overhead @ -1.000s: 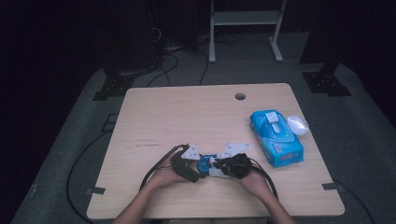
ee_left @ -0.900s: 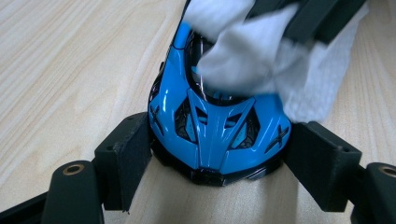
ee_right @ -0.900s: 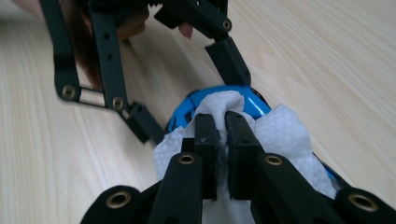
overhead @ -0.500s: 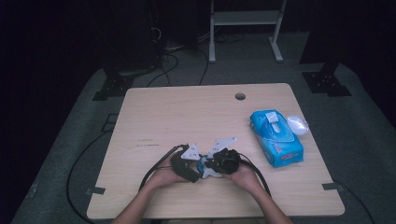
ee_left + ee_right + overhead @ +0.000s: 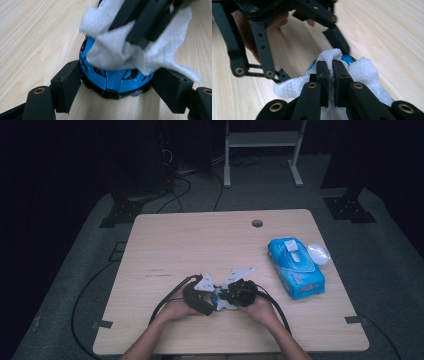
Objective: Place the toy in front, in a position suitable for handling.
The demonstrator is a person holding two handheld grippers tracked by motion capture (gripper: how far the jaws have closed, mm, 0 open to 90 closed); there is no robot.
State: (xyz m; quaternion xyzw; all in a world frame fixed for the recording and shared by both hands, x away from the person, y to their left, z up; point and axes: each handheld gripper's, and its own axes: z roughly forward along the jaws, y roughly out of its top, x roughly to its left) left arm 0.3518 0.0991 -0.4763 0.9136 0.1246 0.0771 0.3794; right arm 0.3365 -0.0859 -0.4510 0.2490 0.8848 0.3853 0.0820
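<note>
A small blue toy with black trim point(image 5: 115, 81) rests on the wooden table point(image 5: 200, 240), near the front edge. My left gripper point(image 5: 117, 87) is shut on it, one pad pressed against each side. My right gripper point(image 5: 330, 71) is shut on a white wipe point(image 5: 364, 72) and holds it against the top of the blue toy point(image 5: 348, 59). In the high view the left gripper point(image 5: 200, 299) and the right gripper point(image 5: 239, 293) meet tip to tip, with the wipe point(image 5: 223, 303) between them. The wipe hides most of the toy's top.
A blue pack of wipes point(image 5: 296, 267) lies at the right of the table, with a small white crumpled thing point(image 5: 318, 253) beside it. A cable hole point(image 5: 257, 223) sits near the far edge. Black cables trail off the front. A metal stand point(image 5: 260, 150) is on the floor beyond.
My right gripper has moved a little left, closer in over the toy with the wipe. The left gripper has stayed in place.
</note>
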